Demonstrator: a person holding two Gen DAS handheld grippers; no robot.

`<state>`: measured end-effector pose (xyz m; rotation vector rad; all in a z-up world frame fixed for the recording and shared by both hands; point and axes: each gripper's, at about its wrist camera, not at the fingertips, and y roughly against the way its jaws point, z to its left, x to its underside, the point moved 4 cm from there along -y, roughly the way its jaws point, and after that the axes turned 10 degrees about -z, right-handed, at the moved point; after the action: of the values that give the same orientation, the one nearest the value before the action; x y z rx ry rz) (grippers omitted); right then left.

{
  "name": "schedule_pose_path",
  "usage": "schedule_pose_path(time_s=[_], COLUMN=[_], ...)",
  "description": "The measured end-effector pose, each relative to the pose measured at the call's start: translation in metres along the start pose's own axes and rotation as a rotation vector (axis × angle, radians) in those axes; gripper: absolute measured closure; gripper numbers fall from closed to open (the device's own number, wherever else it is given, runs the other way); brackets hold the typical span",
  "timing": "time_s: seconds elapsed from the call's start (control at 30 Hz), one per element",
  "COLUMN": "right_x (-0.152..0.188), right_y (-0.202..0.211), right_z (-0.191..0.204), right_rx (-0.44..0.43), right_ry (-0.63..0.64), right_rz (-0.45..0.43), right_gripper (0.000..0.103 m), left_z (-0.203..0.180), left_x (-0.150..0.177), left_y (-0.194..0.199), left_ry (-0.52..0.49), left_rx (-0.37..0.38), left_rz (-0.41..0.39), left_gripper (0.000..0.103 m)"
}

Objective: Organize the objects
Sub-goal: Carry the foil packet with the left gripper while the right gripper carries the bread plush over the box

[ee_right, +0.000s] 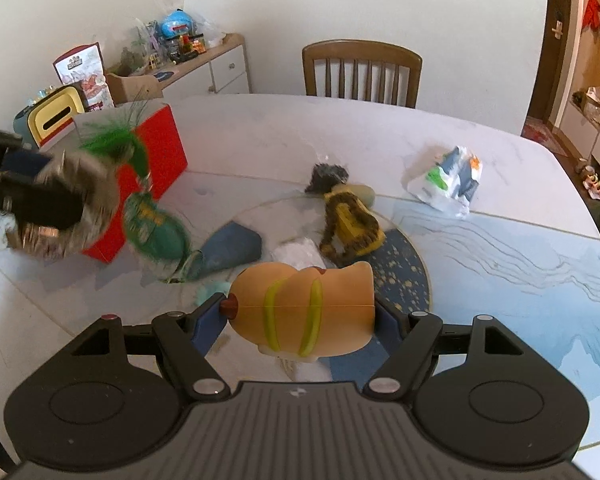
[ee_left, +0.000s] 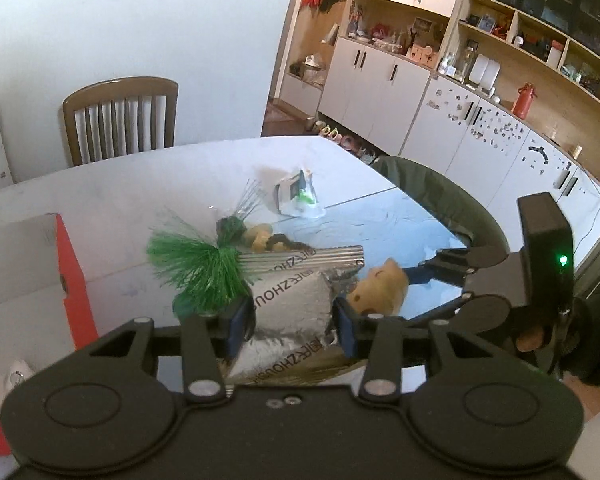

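Observation:
My left gripper [ee_left: 294,322] is shut on a silver foil pouch [ee_left: 290,304] with printed letters, lifted above the table; a green bristly tuft [ee_left: 198,270] hangs beside it. In the right wrist view the same pouch [ee_right: 82,204] shows blurred at the left, in front of the red box [ee_right: 160,152]. My right gripper [ee_right: 300,320] is shut on an orange hot-dog toy [ee_right: 304,306] with green stripes, held over the table. That toy [ee_left: 380,290] also appears in the left wrist view, between the right gripper's fingers.
On the marble table [ee_right: 480,264] lie a yellow-brown doll [ee_right: 350,220], a blue cloth pouch [ee_right: 230,250], a green bag [ee_right: 156,228] and a plastic-wrapped packet [ee_right: 446,182]. A wooden chair [ee_right: 362,72] stands at the far edge. A green padded chair [ee_left: 440,196] stands right of the table.

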<state>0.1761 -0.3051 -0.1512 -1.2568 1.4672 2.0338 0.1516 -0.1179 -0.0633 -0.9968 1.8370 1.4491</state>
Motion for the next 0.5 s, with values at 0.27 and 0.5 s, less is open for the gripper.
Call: schedule_pose_path(time_s=[0.27, 0.5], right_x=[-0.006, -0.001], right_y=[-0.008, -0.012], right_z=[0.014, 0.022], right_rx=[0.010, 0.020], right_ry=[-0.005, -0.019], right_rz=[0.004, 0.025], right_gripper=[0.026, 0.026], left_z=[0.023, 0.036], left_x=[0.057, 0.110], left_y=[-0.021, -0.027], left_ry=[0.001, -0.047], left_rx=[0.025, 0.063], left_rz=[0.180, 0.347], left_gripper=[0.059, 0.058])
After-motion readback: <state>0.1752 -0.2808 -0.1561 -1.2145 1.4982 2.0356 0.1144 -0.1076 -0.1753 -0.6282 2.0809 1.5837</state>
